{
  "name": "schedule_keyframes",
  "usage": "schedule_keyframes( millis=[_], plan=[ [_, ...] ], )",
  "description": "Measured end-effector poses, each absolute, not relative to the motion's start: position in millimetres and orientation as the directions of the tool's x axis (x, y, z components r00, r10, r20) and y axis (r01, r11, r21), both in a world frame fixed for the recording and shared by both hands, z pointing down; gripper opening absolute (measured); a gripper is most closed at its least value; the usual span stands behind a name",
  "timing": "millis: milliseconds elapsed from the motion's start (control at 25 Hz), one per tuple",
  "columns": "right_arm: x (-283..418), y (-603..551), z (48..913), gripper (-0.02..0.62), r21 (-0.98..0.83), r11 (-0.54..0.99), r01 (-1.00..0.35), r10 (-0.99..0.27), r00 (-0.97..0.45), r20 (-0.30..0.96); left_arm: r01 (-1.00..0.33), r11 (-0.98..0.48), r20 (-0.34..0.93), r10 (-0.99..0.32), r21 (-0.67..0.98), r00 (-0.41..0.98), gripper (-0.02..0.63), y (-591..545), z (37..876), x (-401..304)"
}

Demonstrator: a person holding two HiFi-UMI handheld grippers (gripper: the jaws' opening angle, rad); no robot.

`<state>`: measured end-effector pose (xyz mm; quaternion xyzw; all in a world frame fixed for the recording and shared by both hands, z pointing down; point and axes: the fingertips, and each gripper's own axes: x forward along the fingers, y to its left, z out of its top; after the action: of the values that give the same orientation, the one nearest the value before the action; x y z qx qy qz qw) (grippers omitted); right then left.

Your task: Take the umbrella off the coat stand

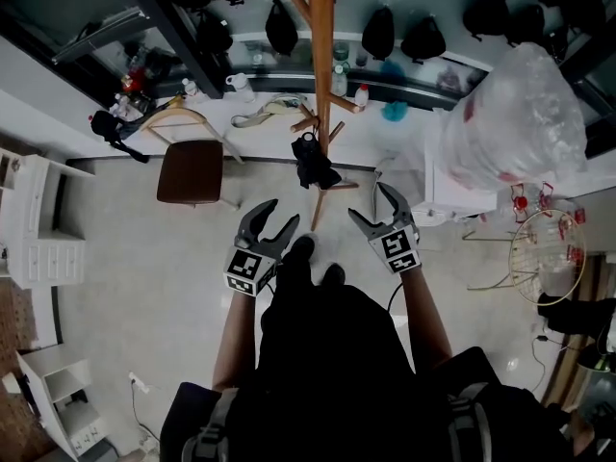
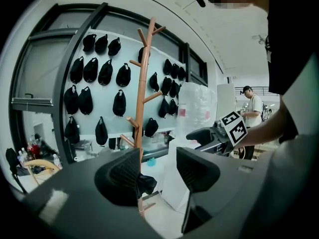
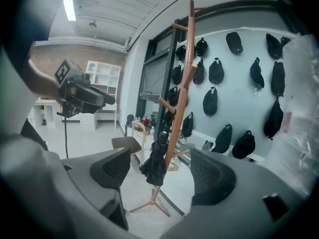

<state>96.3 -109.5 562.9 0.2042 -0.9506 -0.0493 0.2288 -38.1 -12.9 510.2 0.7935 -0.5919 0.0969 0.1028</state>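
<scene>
A tall wooden coat stand (image 1: 320, 85) rises in front of me. A folded black umbrella (image 1: 313, 162) hangs from one of its lower pegs. My left gripper (image 1: 269, 221) and right gripper (image 1: 373, 205) are held side by side short of the stand, both open and empty. In the left gripper view the stand (image 2: 143, 83) is ahead, and the umbrella (image 2: 147, 183) peeks out beside the left jaw. In the right gripper view the umbrella (image 3: 155, 161) hangs beyond the gap between the open jaws, apart from them, against the stand (image 3: 184, 73).
A brown chair (image 1: 191, 171) stands left of the stand, with a white drawer unit (image 1: 34, 229) farther left. A big clear plastic bag (image 1: 515, 114) and a wire basket (image 1: 547, 248) are to the right. Several black bags (image 2: 94, 73) hang on the wall. A person (image 2: 254, 108) stands far off.
</scene>
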Motion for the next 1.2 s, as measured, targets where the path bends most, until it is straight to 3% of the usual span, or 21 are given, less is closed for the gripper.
schedule_keyframes(
  millis=[1200],
  plan=[
    [78.0, -151.9, 566.5, 0.374, 0.203, 0.805, -0.557, -0.585, -0.690, 0.426, -0.872, -0.480, 0.297, -0.822, 0.094, 0.485, 0.238, -102.4, 549.0, -81.3]
  ],
)
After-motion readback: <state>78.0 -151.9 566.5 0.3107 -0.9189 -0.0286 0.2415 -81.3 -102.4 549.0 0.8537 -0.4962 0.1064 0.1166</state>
